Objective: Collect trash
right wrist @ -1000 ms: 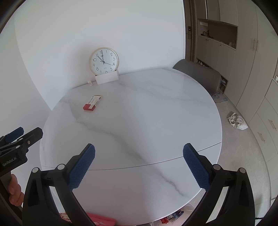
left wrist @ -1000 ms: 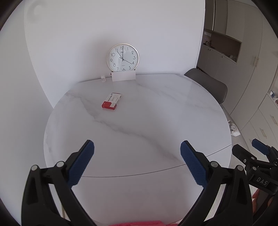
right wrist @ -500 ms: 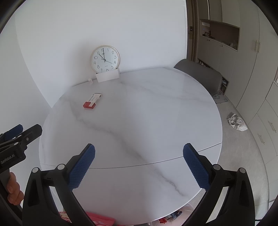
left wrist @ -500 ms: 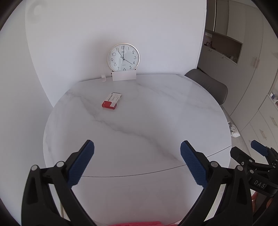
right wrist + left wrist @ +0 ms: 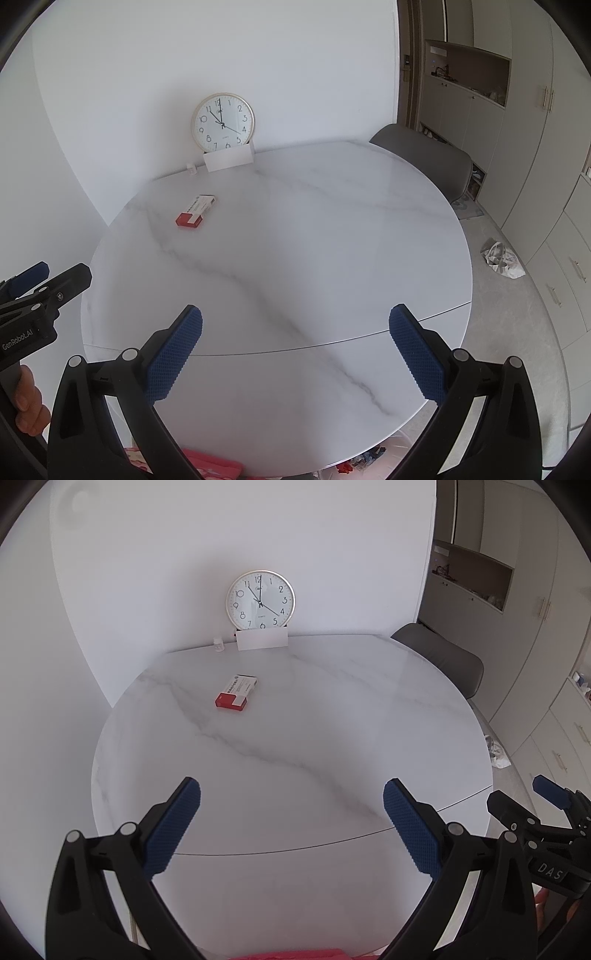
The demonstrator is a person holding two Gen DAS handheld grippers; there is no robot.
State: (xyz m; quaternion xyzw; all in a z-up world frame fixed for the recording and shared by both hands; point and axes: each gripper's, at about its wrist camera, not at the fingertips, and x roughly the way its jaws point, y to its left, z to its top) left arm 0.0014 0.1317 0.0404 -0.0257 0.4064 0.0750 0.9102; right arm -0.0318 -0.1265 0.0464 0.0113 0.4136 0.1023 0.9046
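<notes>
A small red and white cardboard box lies flat on the far left part of a round white marble table; it also shows in the right wrist view. My left gripper is open and empty above the table's near edge, far from the box. My right gripper is open and empty too, beside the left one, also over the near edge. The left gripper also shows at the left edge of the right wrist view.
A round wall clock stands behind a white card at the table's back, with a tiny white bottle beside it. A grey chair stands at the far right. A crumpled bag lies on the floor by the cabinets.
Both grippers have shifted slightly, so the views drifted a little. The box and the table have not moved. Both grippers stay open.
</notes>
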